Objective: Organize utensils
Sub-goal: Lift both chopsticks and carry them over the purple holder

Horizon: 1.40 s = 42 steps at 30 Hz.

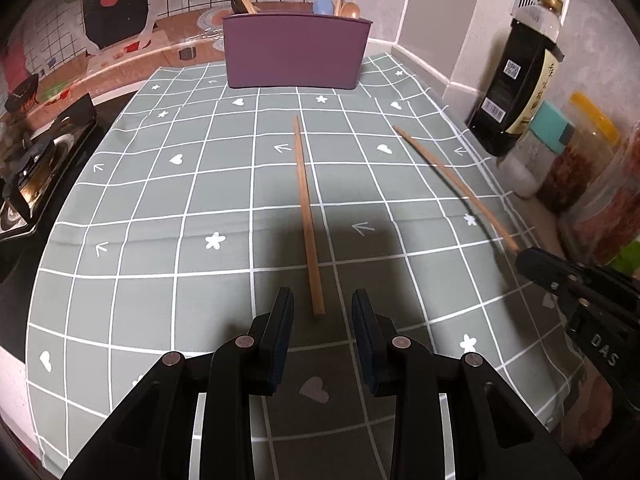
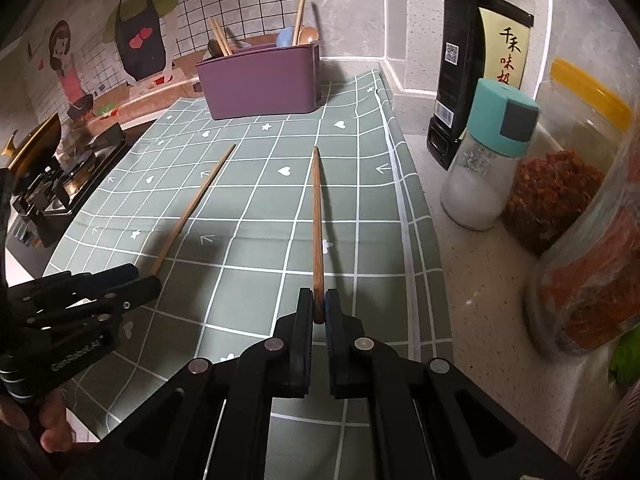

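Right tool: we see our right tool [image 2: 319,307] clamped tight on the near end of a chopstick [image 2: 317,224], which points toward 12 o'clock.
Left tool: our left tool [image 1: 322,316] stands partly apart and grips nothing; the near end of the second chopstick [image 1: 305,208] lies between its fingers [image 1: 282,336], untouched by either.
Second chopstick: we find it flat on the checked cloth [image 1: 160,208], running from the left tool toward 12 o'clock.
Holder: a purple utensil holder [image 1: 294,52] stands at 12 o'clock on the far edge of the cloth, with chopsticks and spoons already upright inside.
Table: the cloth covers the table [image 2: 472,280]; at 2 o'clock we see a dark sauce bottle [image 2: 476,76], a teal-capped shaker [image 2: 486,160] and jars [image 2: 588,248].
Stove: a gas burner [image 1: 36,176] sits at 9 o'clock.
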{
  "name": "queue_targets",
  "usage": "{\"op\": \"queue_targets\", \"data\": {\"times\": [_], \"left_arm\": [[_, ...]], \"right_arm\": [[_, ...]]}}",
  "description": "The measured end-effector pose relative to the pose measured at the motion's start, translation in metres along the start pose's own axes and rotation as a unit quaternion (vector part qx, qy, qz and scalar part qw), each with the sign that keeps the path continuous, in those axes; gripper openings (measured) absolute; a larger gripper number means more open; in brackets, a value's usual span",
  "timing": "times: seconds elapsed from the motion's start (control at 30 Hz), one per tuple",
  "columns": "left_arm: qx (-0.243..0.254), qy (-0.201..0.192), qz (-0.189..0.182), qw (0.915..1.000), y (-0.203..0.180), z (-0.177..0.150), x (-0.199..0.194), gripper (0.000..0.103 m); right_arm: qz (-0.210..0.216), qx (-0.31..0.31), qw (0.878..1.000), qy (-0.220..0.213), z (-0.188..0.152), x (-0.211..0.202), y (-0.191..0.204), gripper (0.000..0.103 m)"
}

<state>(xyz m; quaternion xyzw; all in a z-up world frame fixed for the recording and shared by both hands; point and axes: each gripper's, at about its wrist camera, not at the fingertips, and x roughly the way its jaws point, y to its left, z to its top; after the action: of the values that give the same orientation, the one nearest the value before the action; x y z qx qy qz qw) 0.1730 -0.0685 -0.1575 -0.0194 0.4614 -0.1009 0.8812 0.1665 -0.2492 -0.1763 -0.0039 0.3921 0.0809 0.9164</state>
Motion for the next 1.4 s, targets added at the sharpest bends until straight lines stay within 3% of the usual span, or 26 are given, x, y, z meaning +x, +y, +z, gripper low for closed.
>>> {"op": "queue_targets", "data": {"times": [0.43, 0.77, 0.93, 1.2, 1.4], "left_arm": [[-0.022, -0.003, 0.009, 0.9997, 0.006, 0.004, 0.006, 0.029], [-0.010, -0.008, 0.000, 0.9999, 0.011, 0.003, 0.007, 0.006], [-0.011, -0.018, -0.008, 0.9997, 0.011, 0.003, -0.001, 0.006], [0.004, -0.075, 0.007, 0.9972, 0.025, 0.018, -0.043, 0.006], [0.028, -0.141, 0.005, 0.9895, 0.036, 0.048, -0.093, 0.006]], "right_arm": [[-0.001, 0.002, 1.000, 0.001, -0.002, -0.001, -0.002, 0.005], [-0.002, -0.003, 1.000, 0.001, -0.001, -0.001, 0.004, 0.005], [-0.004, -0.009, 1.000, 0.002, 0.000, -0.001, 0.007, 0.005], [-0.006, -0.014, 1.000, -0.008, 0.006, -0.008, 0.008, 0.005], [-0.006, -0.023, 0.999, -0.046, 0.032, -0.036, 0.013, 0.005]]}}
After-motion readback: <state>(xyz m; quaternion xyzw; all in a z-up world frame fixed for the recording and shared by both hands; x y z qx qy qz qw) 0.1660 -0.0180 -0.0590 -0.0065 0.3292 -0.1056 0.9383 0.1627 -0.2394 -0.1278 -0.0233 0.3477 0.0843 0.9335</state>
